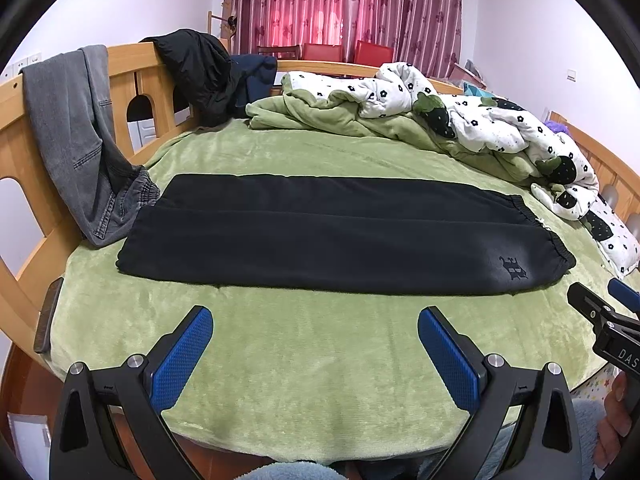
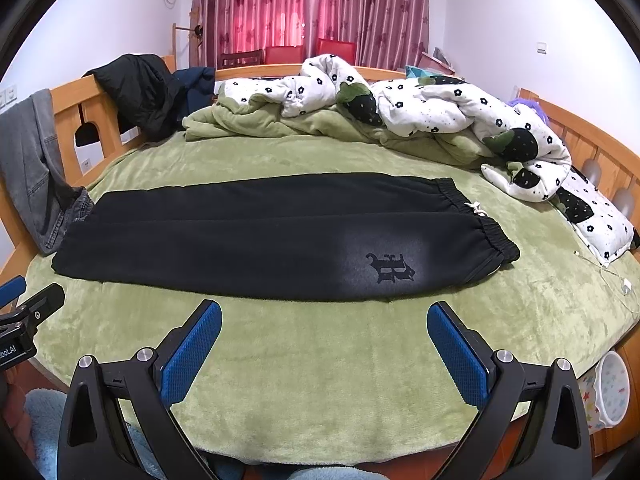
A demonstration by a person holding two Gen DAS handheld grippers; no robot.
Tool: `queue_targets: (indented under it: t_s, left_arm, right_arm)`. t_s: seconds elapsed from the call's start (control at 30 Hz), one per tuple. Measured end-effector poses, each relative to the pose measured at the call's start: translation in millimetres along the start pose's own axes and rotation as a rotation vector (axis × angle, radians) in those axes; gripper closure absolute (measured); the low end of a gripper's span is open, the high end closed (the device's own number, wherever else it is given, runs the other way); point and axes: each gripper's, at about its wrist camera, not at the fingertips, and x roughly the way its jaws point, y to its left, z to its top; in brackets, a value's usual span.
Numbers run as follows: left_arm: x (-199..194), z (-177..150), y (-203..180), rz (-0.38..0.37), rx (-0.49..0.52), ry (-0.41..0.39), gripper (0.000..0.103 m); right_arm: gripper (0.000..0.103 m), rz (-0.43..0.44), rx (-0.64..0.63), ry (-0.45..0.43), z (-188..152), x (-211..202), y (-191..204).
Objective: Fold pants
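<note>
Two grippers hover over the near edge of the green blanket [image 1: 320,360], the left gripper [image 1: 316,322] and right gripper [image 2: 324,316] both spread wide, holding nothing. Beyond them the black pants [image 2: 248,236] lie flat, waistband rightward, bearing a dark emblem [image 2: 390,268] too ornate to read.

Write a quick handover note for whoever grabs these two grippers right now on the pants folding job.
Left gripper: open, empty, hovering over the green blanket short of the pants.
Right gripper: open, empty, same height, near the waistband end.
Black pants: laid flat across the bed, legs side by side, waistband on the right, leg ends on the left beside the grey jeans hanging on the bed rail.
Done: pants spread out and smoothed.
Left: every fold; probably start by laying one leg over the other.
</note>
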Motion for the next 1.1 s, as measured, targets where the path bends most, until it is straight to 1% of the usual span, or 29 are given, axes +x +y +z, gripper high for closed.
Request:
queue_targets:
  t_s: [1.1]
  left_arm:
    - [0.2, -0.1, -0.3, 0.000, 0.000, 0.001, 0.000]
  right_arm:
    - [0.002, 0.000, -0.008, 0.007, -1.3, 2.4, 3.6]
